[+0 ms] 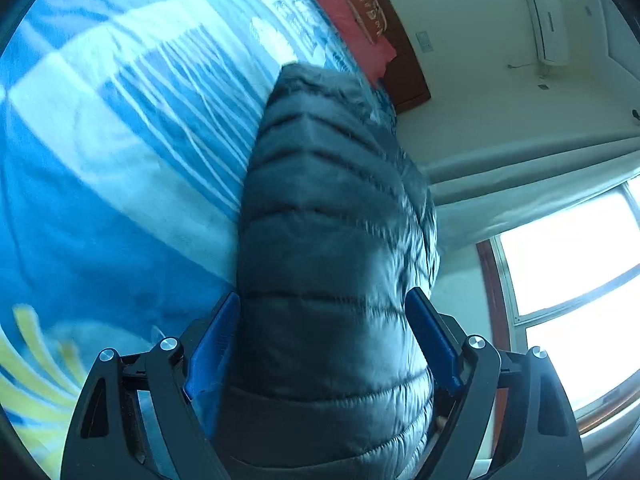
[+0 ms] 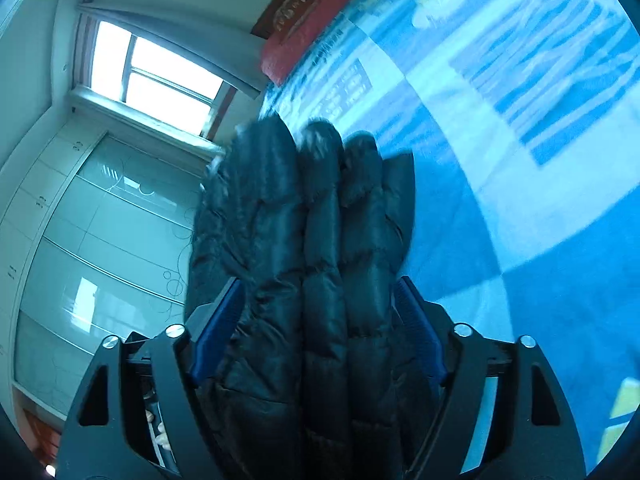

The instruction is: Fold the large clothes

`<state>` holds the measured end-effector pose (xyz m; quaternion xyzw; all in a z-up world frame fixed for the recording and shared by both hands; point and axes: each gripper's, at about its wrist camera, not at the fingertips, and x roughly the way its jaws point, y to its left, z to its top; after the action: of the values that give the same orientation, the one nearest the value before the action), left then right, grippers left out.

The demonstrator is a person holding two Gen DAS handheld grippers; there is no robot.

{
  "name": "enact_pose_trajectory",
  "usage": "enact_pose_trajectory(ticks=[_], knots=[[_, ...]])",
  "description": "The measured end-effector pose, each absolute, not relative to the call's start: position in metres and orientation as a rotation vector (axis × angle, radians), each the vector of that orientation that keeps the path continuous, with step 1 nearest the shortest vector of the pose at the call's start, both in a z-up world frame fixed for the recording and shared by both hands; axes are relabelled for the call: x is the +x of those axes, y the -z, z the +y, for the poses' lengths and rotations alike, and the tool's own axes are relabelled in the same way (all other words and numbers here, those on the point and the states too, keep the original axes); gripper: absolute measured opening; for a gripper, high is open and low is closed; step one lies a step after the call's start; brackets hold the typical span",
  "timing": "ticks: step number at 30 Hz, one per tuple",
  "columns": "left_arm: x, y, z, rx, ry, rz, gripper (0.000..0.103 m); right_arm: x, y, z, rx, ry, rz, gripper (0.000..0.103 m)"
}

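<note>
Dark quilted puffer jacket [image 1: 332, 248], bunched between the wide-spread jaws of both the left gripper [image 1: 322, 320] and right gripper [image 2: 318, 308], above a blue patterned bedspread [image 1: 120, 152]; actual grip unclear.

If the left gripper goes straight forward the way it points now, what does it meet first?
The left gripper would meet the dark puffer jacket first: its quilted bulk already fills the gap between the jaws. Beyond it lies the blue bedspread; depth there is unclear.

Blue patterned bedspread [image 1: 120, 160] covering bed, red pillow [image 1: 344, 12] lying by wooden headboard [image 1: 404, 72], bright window [image 2: 156, 76] glowing, glass-fronted wardrobe [image 2: 100, 240] standing, air conditioner [image 1: 546, 20] hanging on white wall.
</note>
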<state>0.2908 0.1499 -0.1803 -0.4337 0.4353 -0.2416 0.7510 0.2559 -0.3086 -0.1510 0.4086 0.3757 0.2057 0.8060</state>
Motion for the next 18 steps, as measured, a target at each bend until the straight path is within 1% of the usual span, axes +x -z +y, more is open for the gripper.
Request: enact_pose_trajectory(ticks=[5, 9, 10, 11, 13, 14, 18], knots=[[0.324, 0.178, 0.147, -0.959, 0.536, 0.967, 0.083, 0.294, 0.139, -0.308, 0.839, -0.427, 0.819, 0.085], [0.343, 0.171, 0.130, -0.859, 0.511, 0.987, 0.083, 0.327, 0.141, -0.302, 0.813, -0.400, 0.856, 0.085], [0.347, 0.170, 0.125, -0.828, 0.498, 0.994, 0.083, 0.334, 0.144, -0.303, 0.811, -0.373, 0.870, 0.079], [0.350, 0.170, 0.121, -0.792, 0.479, 0.999, 0.083, 0.340, 0.150, -0.302, 0.820, -0.364, 0.894, 0.066], [0.354, 0.169, 0.115, -0.754, 0.457, 1.005, 0.084, 0.346, 0.162, -0.304, 0.856, -0.357, 0.920, 0.055], [0.356, 0.170, 0.112, -0.742, 0.442, 1.019, 0.084, 0.347, 0.166, -0.305, 0.865, -0.358, 0.926, 0.051], [0.362, 0.180, 0.104, -0.744, 0.410, 1.053, 0.084, 0.349, 0.183, -0.308, 0.892, -0.373, 0.920, 0.047]])
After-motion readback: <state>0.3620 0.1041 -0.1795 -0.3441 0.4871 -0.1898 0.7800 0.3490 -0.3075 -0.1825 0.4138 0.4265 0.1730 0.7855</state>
